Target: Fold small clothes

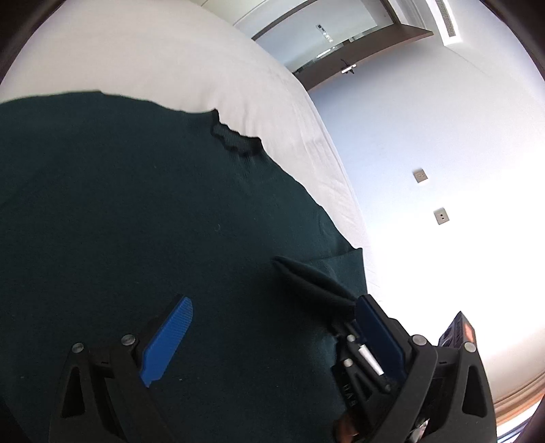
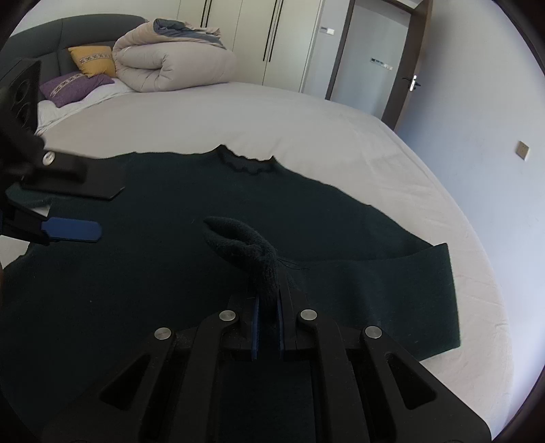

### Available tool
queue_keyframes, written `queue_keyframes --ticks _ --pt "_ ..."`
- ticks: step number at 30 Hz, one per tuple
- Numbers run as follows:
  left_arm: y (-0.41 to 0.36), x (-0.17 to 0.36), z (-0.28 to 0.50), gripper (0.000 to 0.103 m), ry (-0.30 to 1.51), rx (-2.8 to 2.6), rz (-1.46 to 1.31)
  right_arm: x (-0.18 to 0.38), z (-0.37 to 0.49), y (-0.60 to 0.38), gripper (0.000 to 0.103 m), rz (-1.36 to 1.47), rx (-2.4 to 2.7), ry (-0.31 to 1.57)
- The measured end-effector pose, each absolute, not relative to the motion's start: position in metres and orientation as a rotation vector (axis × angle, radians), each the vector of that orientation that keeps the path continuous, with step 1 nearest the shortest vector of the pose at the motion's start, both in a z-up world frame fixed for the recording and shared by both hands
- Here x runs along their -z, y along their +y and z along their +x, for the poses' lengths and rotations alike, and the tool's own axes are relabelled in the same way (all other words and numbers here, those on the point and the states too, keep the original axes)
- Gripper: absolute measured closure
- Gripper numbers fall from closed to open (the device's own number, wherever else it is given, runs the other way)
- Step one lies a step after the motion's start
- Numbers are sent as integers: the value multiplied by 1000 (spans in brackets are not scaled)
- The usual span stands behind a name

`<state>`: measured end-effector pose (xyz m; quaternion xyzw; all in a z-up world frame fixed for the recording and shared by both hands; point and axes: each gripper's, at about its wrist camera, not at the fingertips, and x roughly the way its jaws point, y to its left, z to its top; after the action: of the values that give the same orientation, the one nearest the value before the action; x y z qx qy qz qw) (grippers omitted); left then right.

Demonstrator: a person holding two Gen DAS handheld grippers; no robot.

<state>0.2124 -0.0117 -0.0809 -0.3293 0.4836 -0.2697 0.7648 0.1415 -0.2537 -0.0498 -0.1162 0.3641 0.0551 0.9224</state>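
Clamped between the blue pads of the right hand-held gripper [image 2: 267,306] is a bunched fold of the dark green sweater [image 2: 190,245], which rises from the jaws and curls over toward the left. Its fingers stand almost together, with only the knit between them. Left of it, the left hand-held gripper [image 2: 73,211] hovers over the sweater with its jaws apart and nothing pressed between them; in its own view one blue pad [image 1: 167,340] hangs over bare fabric and the other [image 1: 381,337] stands beside the lifted fold.

Beyond both tools the sweater lies spread flat on the bed [image 2: 306,119], its ribbed collar [image 2: 248,163] at the far edge and one sleeve [image 2: 432,289] stretched out to the right. No readable writing shows.

White sheeting covers the bed. At its head sit a rolled duvet [image 2: 170,64], a yellow pillow [image 2: 93,61] and a purple pillow [image 2: 75,87] against a dark headboard [image 2: 68,30]. Pale wardrobes [image 2: 272,41], a doorway [image 2: 368,61] and a white wall [image 2: 477,102] lie behind.
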Motion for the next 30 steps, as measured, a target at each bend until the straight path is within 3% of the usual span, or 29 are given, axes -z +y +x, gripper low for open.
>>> queue_keyframes --ticks 6,11,13,14,16,17,19,21,30 --pt "-38 126 241 4 1201 624 -853 71 131 -223 95 -156 -139 812" --pt "-62 128 246 8 1231 626 -827 76 128 -212 84 -44 -169 906" --pt "-71 129 244 19 1265 640 -824 77 123 -219 72 27 -190 935" --pt "-75 130 243 22 1280 651 -817 77 118 -223 54 61 -197 934" --pt "-85 132 240 35 1305 661 -792 72 103 -235 33 130 -195 899" --pt "-89 133 239 41 1315 654 -778 70 95 -241 33 162 -195 883" --pt "-93 137 238 73 1329 631 -765 66 83 -255 33 235 -201 880" --pt "-94 139 239 97 1335 613 -745 67 74 -273 33 343 -213 887" --pt "-48 70 270 95 1161 555 -530 100 76 -349 33 706 -143 927"
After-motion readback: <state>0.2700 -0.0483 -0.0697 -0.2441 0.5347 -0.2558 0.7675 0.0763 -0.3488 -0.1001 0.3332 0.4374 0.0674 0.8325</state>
